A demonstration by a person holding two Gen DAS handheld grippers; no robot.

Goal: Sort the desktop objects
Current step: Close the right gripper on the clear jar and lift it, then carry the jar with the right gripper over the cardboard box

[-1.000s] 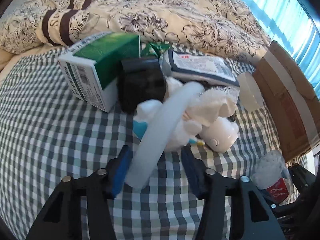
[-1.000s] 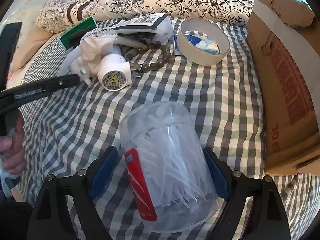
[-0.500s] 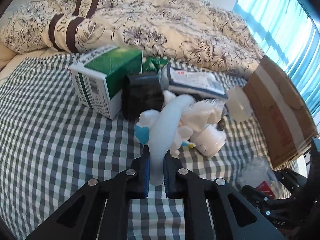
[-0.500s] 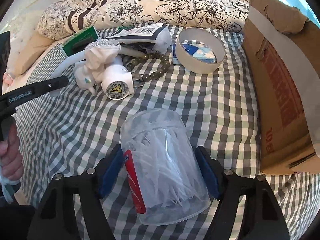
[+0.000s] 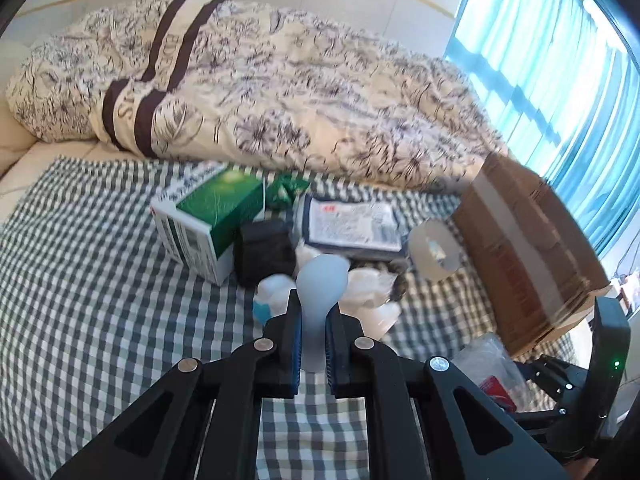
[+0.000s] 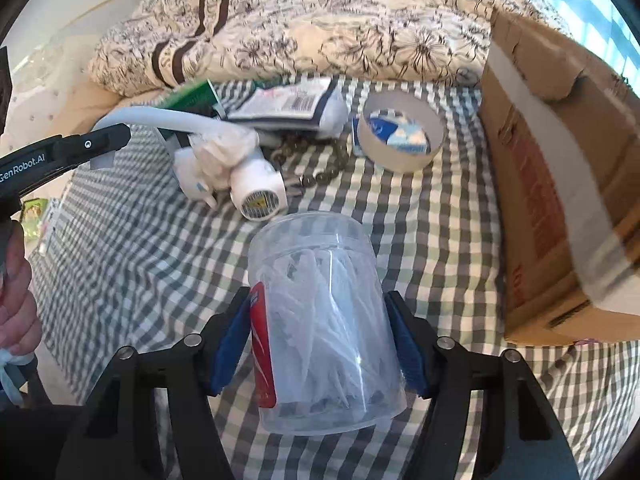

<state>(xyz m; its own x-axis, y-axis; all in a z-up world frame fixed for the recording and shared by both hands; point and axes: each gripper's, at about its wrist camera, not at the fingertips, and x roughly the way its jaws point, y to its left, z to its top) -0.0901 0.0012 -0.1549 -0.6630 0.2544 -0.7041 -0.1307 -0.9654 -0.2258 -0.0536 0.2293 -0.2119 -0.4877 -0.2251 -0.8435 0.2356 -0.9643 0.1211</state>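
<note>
Left gripper (image 5: 313, 330) is clamped tight on a pale curved tube (image 5: 320, 292). Right gripper (image 6: 320, 344), at six o'clock, grips a clear plastic jar (image 6: 324, 320) with jaws wide apart.

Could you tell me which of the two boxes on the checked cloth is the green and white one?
The small carton lying in the clutter pile; the other, the cardboard box, is plain brown with pale tape.

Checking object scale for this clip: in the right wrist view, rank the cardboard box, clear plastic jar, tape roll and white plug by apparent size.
1. cardboard box
2. clear plastic jar, enlarged by nearness to the camera
3. tape roll
4. white plug
</note>
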